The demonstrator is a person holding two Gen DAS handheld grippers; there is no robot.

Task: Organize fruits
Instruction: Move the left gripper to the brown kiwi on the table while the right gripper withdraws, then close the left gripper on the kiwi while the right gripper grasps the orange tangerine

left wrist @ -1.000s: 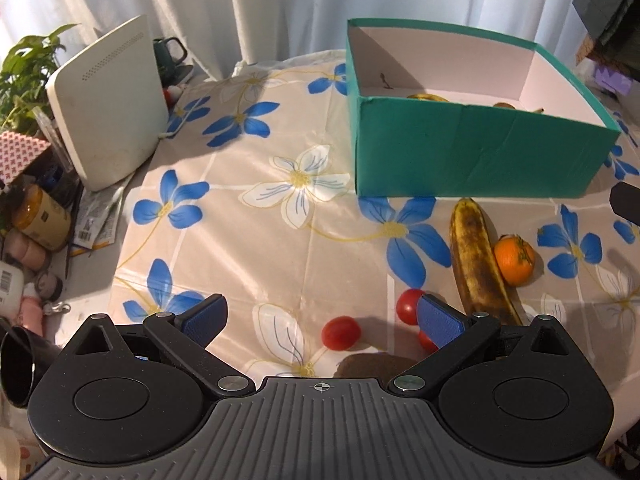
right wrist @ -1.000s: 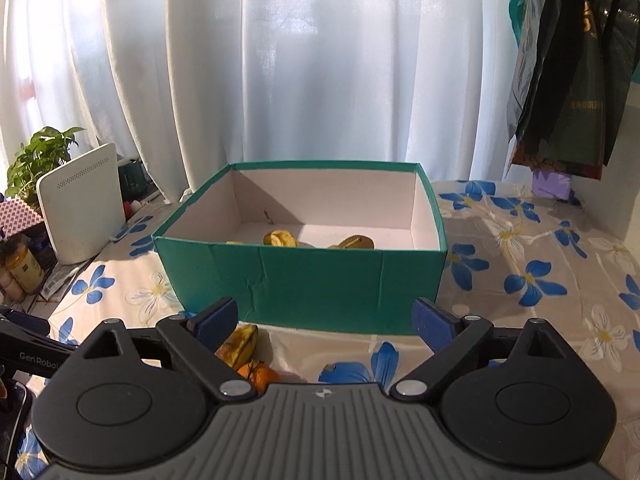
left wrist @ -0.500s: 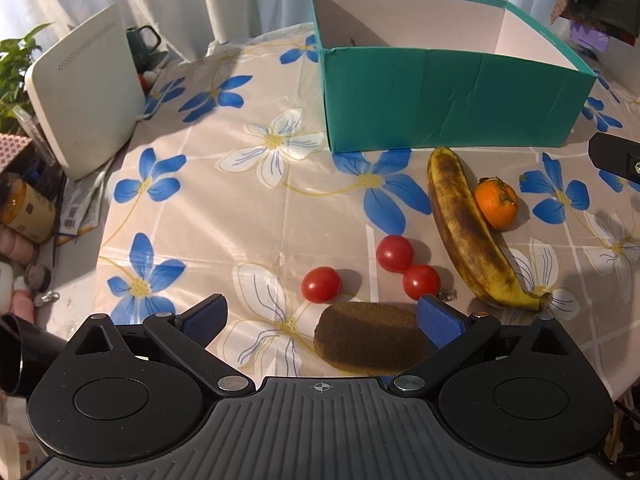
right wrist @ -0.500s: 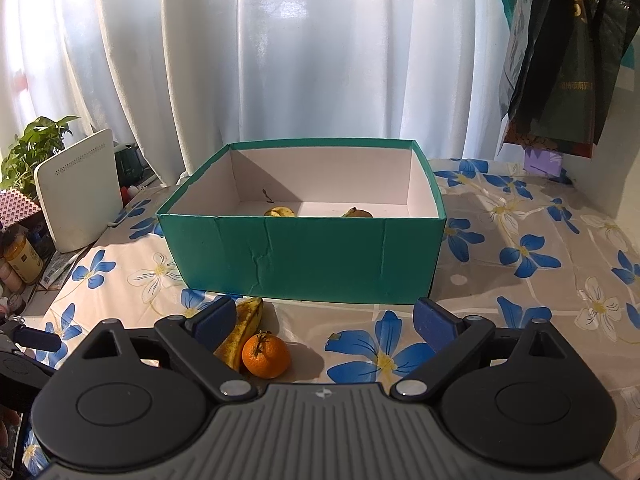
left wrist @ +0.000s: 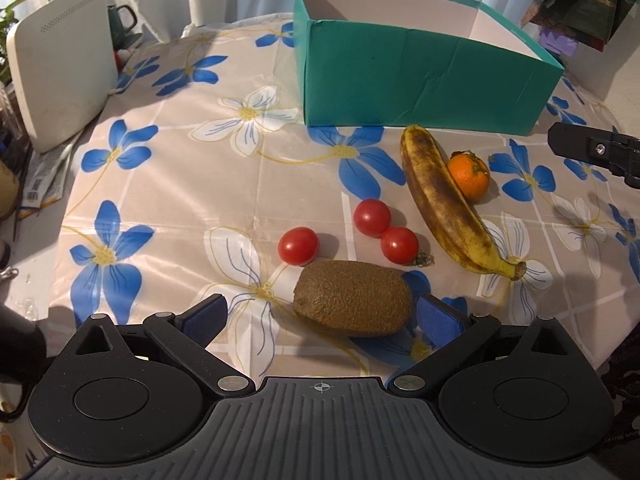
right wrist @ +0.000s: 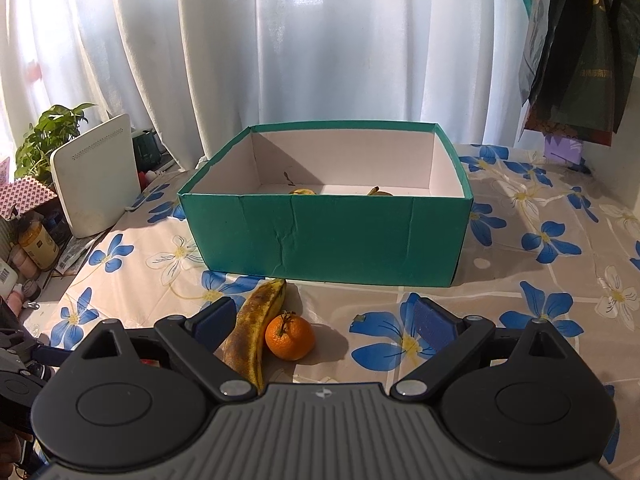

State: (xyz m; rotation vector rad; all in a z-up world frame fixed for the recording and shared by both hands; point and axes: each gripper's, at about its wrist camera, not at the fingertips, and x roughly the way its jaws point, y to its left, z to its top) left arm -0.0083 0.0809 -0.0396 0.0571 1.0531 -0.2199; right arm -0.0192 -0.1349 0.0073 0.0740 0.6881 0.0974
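A brown kiwi [left wrist: 352,304] lies on the flowered tablecloth between the open fingers of my left gripper [left wrist: 320,318], nearer its right pad. Three red tomatoes [left wrist: 298,245] [left wrist: 372,217] [left wrist: 399,245] lie just beyond it. A spotted banana [left wrist: 444,200] and a tangerine [left wrist: 468,175] touch each other to the right. The green box [left wrist: 420,80] stands behind them. In the right wrist view my right gripper [right wrist: 320,320] is open and empty above the banana [right wrist: 252,328] and tangerine [right wrist: 290,338]. The box [right wrist: 328,236] holds some yellowish fruit [right wrist: 302,191], mostly hidden.
A white router [left wrist: 60,64] stands at the table's left edge with a mug [left wrist: 122,26] behind it. Jars and a plant [right wrist: 44,140] crowd the left side. Dark bags [right wrist: 576,52] hang at the right. White curtains close the back.
My left gripper has pulled back toward the near table edge, bringing the kiwi and third tomato into view. My right gripper has also backed away from the box, revealing the tangerine.
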